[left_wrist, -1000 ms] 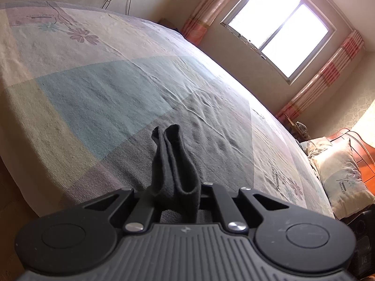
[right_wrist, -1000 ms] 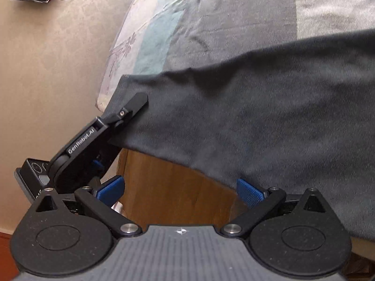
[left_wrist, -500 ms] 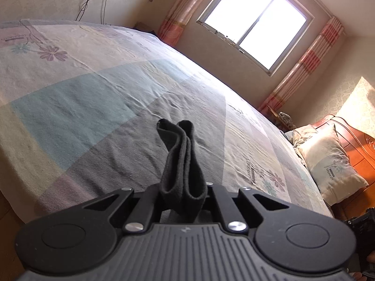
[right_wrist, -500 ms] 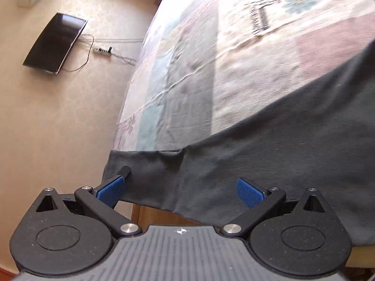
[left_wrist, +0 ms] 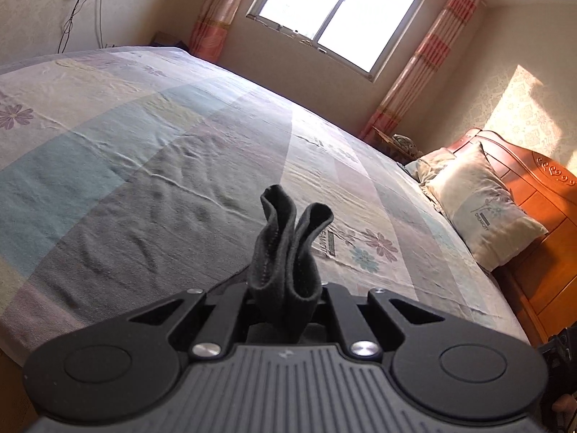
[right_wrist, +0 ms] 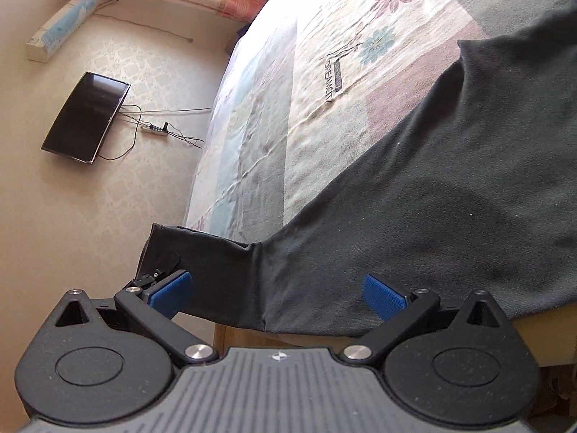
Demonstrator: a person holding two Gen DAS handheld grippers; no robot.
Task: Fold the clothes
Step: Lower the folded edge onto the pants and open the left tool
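Note:
A dark grey garment [right_wrist: 450, 198] lies across the near edge of the bed [right_wrist: 306, 83]; one end hangs past the edge. My left gripper [left_wrist: 285, 288] is shut on a bunched fold of this dark cloth [left_wrist: 288, 249], which sticks up between its jaws above the bedspread [left_wrist: 144, 166]. My right gripper [right_wrist: 277, 292] is open, its blue pads [right_wrist: 382, 297] spread wide just in front of the garment's hanging hem, touching nothing. The left gripper's tip [right_wrist: 162, 270] shows at the garment's far left corner in the right wrist view.
A pillow [left_wrist: 479, 205] and a wooden headboard [left_wrist: 541, 223] are at the bed's right end. A window [left_wrist: 335, 18] with curtains is behind. A television [right_wrist: 86, 117] and a power strip [right_wrist: 155, 130] are on the wall. The bed's wooden side [right_wrist: 245, 339] is below the garment.
The left gripper has risen and swung right with the cloth fold in it. The right wrist view has tilted up; more bed shows. The right gripper stays open.

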